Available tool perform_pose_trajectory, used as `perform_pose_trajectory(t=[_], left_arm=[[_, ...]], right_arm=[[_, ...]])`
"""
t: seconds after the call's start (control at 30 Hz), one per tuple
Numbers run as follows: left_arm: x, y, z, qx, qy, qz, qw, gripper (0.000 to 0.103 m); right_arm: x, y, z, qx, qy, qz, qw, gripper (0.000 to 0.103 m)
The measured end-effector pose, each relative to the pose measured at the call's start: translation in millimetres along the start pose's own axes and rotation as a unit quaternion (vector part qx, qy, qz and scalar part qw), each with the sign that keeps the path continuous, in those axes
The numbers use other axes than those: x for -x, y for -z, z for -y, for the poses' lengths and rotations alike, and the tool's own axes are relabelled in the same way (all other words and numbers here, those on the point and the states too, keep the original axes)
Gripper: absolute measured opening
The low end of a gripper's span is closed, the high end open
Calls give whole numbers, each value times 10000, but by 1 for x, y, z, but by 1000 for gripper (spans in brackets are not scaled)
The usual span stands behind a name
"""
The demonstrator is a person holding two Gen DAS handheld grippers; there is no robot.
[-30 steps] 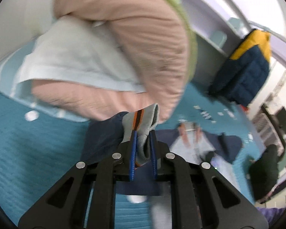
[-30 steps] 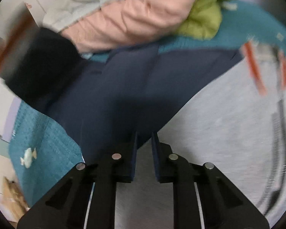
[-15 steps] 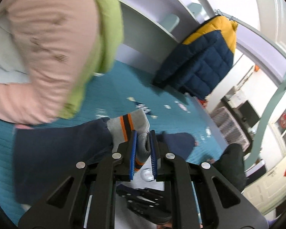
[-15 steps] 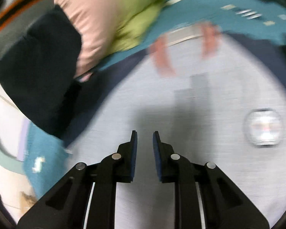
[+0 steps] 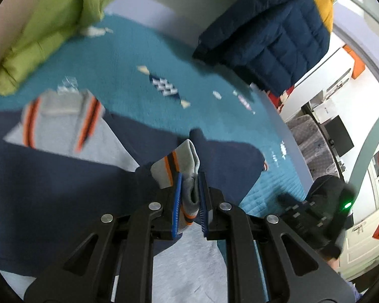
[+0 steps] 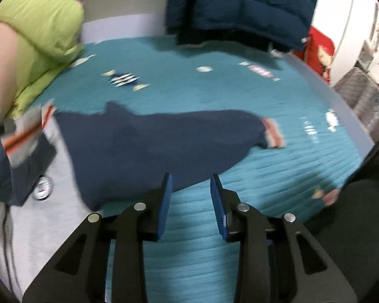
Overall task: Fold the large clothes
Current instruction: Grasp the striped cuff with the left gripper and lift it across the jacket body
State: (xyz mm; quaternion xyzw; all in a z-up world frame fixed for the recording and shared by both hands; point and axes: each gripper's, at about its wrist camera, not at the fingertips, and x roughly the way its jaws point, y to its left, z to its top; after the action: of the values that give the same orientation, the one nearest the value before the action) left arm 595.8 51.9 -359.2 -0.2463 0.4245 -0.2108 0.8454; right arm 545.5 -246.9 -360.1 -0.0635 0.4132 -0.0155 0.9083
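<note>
Here the jacket [image 5: 50, 176], navy and grey with orange stripes, lies spread on the teal bed cover [image 5: 144, 55]. The left gripper [image 5: 190, 199] has its fingers clenched on the grey ribbed cuff [image 5: 182, 166] of one sleeve, the cuff's end pointing up and away from the camera, the sleeve folded across the grey front of the garment. The striped collar [image 5: 60, 118] lies farther off, toward the green puffer [image 5: 38, 12] piled at the left.

From the right wrist view, the other sleeve [image 6: 164, 141] runs long across the cover from left to right, its striped cuff [image 6: 273, 132] at the right end pointing toward the bed's edge. The right gripper [image 6: 191, 202] hangs with its fingers released and apart, just at the near edge of that sleeve, nothing between them. A round badge [image 6: 41, 189] shows on the grey chest panel, beside the zipper [image 6: 8, 240]. A navy and yellow quilted coat [image 5: 273, 32] hangs at the far side of the bed.
</note>
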Motion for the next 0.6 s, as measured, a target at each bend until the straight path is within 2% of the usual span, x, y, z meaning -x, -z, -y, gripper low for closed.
perform_pose_trajectory(t=[0.17,0.3,0.37,0.47,0.53,0.57,0.6], left_arm=[[-30,8,8,1,-1,-134,9999,13],[-57,17,17,-53,-74,-287,9995,13],[-69,24,19,-88,-155,-374,9991,13],[-83,34,17,-3,-137,-487,9987,14],[-88,41,17,1,28,-635,9980,25],[-88,42,19,1,100,-659,9978,28],[-86,43,22,-23,216,-645,9977,38]], right_arm=[[-9,-16,32,-301,267,-18,9992,33],[-25,-41,58,-852,421,-131,9954,34],[-35,-52,79,-1264,501,-233,9904,42],[-49,-64,100,-1866,386,-514,9803,45],[-69,-70,112,-2247,335,-842,9702,47],[-78,-72,116,-2368,316,-1021,9657,47],[-92,-71,122,-2646,251,-1264,9557,47]])
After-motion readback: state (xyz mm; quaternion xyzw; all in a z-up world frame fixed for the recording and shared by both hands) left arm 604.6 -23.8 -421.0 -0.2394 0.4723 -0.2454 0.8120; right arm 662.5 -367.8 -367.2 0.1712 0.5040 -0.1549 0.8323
